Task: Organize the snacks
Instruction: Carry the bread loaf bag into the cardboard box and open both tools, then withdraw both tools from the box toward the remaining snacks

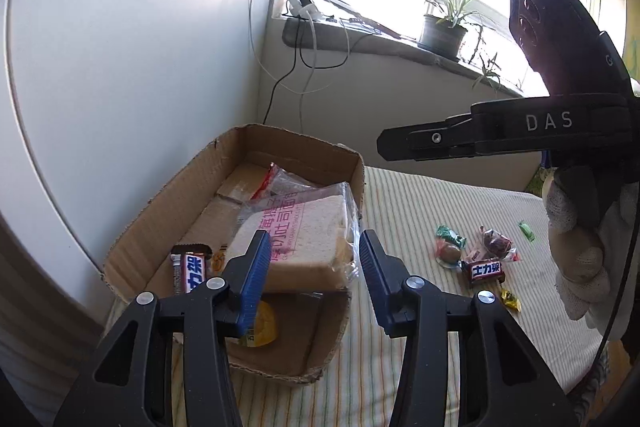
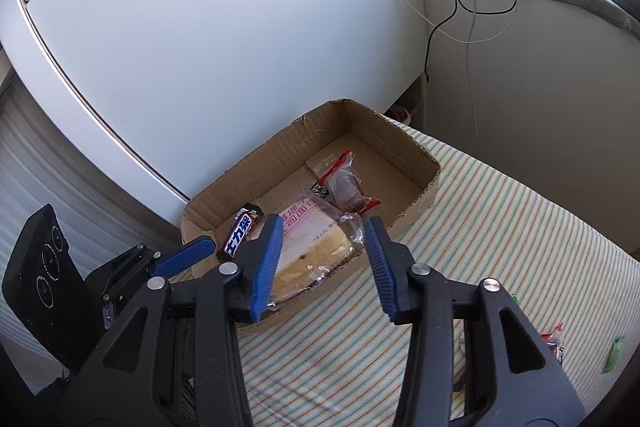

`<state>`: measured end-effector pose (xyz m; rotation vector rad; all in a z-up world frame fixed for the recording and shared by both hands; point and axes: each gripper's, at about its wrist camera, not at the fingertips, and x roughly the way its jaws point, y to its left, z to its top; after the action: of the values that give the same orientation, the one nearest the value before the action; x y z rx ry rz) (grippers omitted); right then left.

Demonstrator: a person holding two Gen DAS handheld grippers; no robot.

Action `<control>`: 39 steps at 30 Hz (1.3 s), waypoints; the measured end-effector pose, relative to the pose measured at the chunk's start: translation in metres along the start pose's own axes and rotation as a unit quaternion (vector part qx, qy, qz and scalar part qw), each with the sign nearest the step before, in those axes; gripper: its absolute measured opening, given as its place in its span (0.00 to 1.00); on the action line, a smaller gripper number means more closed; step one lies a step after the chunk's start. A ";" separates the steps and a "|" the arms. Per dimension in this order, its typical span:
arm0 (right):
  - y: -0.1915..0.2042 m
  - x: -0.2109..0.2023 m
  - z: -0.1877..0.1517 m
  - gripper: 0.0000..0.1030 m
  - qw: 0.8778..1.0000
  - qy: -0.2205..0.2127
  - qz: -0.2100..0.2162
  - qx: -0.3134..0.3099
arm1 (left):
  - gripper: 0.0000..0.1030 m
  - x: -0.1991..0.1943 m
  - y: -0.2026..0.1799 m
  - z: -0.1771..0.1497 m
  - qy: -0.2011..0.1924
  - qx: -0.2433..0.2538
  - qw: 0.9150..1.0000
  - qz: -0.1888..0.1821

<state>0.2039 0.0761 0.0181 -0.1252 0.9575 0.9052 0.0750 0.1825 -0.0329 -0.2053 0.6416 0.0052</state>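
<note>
Left wrist view: the left gripper (image 1: 312, 267) hangs released and empty over the cardboard box (image 1: 160, 211), where the bagged bread (image 1: 304, 247) lies soft, crinkly, best pinched by a bag edge. Loose candies (image 1: 486, 269) wait on the striped bed (image 1: 440, 203), light, slippery. The right gripper (image 2: 324, 263) is released too; box walls are low.

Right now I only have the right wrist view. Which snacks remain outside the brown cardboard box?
Observer: On the striped cloth lie a dark chocolate bar with white characters, a green-wrapped candy and a small yellow candy.
Operator: Is there anything in the box that my fingers hide?
Observer: A round yellow packet lies at the near end of the cardboard box.
Operator: Who holds the right tool?
Observer: A hand in a white knitted glove.
</note>
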 end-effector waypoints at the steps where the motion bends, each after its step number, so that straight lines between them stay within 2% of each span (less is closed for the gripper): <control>1: -0.002 -0.005 -0.002 0.53 1.000 -0.004 -0.002 0.002 | 0.44 0.004 -0.003 0.001 0.004 0.004 1.000 0.007; 4: -0.008 -0.020 -0.011 0.53 1.000 -0.012 -0.015 0.001 | 0.45 0.024 -0.008 0.007 0.034 0.031 0.998 0.047; 5: -0.012 -0.026 -0.016 0.54 1.000 -0.015 -0.019 0.001 | 0.47 0.029 -0.008 0.008 0.040 0.041 0.996 0.067; 7: -0.021 -0.040 -0.027 0.54 0.999 -0.021 -0.029 0.004 | 0.46 0.032 -0.004 0.010 0.036 0.052 0.989 0.133; 8: -0.027 -0.048 -0.035 0.54 0.999 -0.025 -0.031 0.010 | 0.45 0.032 0.000 0.011 0.035 0.049 0.988 0.144; 10: -0.042 -0.068 -0.053 0.54 0.999 -0.031 -0.031 0.019 | 0.45 0.024 0.005 0.013 0.027 0.034 0.991 0.127; 15: -0.085 -0.120 -0.104 0.61 0.993 -0.062 -0.095 0.044 | 0.45 0.002 0.000 0.016 -0.002 0.029 0.995 0.100; 22: -0.143 -0.175 -0.162 0.62 0.979 -0.080 -0.163 0.098 | 0.45 -0.007 -0.025 0.014 -0.014 0.027 0.998 0.049; 27: -0.172 -0.211 -0.193 0.62 0.966 -0.099 -0.203 0.128 | 0.46 0.000 -0.050 0.008 -0.002 0.024 1.000 0.009; 31: -0.193 -0.235 -0.215 0.65 0.958 -0.107 -0.218 0.153 | 0.54 0.008 -0.072 0.007 0.007 0.033 0.999 -0.016; 39: -0.220 -0.243 -0.244 0.67 0.945 -0.094 -0.261 0.170 | 0.55 0.028 -0.123 0.003 0.025 0.049 0.997 -0.059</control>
<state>0.1406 -0.3266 -0.0080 0.0051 0.8305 0.2498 0.1072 0.0612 -0.0239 -0.1492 0.6779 -0.1457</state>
